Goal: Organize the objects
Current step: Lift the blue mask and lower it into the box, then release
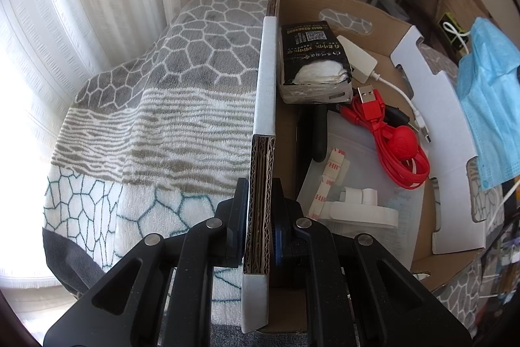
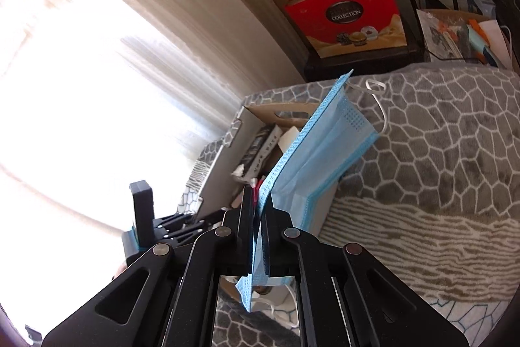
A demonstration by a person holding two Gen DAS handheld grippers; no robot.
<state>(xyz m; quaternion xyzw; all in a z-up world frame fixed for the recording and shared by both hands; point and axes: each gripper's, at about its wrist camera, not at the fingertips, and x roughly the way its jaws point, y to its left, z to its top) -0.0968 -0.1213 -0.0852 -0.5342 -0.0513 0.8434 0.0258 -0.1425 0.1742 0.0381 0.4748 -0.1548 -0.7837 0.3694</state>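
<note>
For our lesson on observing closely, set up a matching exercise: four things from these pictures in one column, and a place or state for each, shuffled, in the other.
Things:
1. blue face mask
2. cardboard box wall
3. red cable
4. black tissue pack

Places or states:
A. coiled on the box floor
B. clamped in the left tool
C. pinched in the right tool, held up
D. lying at the far end of the box, white tissue showing

Pairs: 1-C, 2-B, 3-A, 4-D
</note>
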